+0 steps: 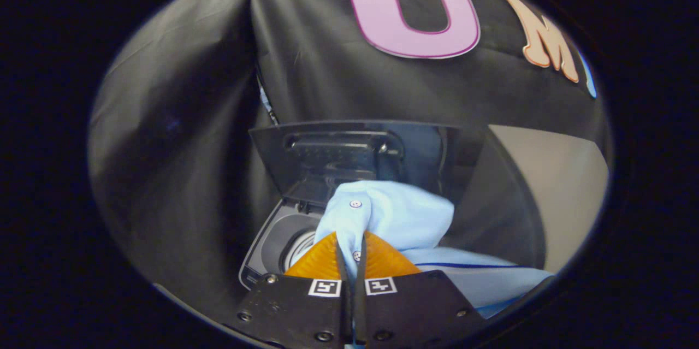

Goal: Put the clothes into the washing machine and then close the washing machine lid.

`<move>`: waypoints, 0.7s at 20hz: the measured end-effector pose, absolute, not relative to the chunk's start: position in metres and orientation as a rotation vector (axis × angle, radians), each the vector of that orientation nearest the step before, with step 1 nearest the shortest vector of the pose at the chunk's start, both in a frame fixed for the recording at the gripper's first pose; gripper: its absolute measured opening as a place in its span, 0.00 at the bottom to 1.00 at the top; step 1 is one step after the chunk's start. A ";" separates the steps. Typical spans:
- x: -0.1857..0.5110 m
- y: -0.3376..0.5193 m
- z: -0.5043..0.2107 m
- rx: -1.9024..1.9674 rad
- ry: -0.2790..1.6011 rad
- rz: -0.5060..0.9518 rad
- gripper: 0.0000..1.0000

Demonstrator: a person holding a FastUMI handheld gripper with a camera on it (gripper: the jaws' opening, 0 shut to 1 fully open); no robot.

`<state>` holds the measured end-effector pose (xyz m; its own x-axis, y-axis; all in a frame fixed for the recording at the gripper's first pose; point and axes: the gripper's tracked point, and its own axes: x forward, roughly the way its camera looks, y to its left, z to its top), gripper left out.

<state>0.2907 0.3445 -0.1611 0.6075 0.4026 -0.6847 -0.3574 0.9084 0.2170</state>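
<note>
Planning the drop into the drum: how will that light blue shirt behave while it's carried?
Likely floppy: the light blue shirt bunches and drapes around the gripper, which is shut on a fold. It probably hangs and trails, so loose cloth may catch the washing machine rim.

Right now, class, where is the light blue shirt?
In the gripper view, the light blue shirt is pinched between the tool fingers, bunched just ahead of them, above the washing machine opening and before its raised lid.
</note>
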 end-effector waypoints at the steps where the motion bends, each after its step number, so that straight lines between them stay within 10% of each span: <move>1: 0.289 0.355 -0.172 0.059 0.824 0.453 0.02; 4: 0.275 0.372 -0.202 0.040 0.893 0.481 0.03; 10: 0.283 0.382 -0.219 -0.007 0.873 0.478 0.59; 14: 0.315 0.378 -0.183 0.035 0.763 0.438 0.59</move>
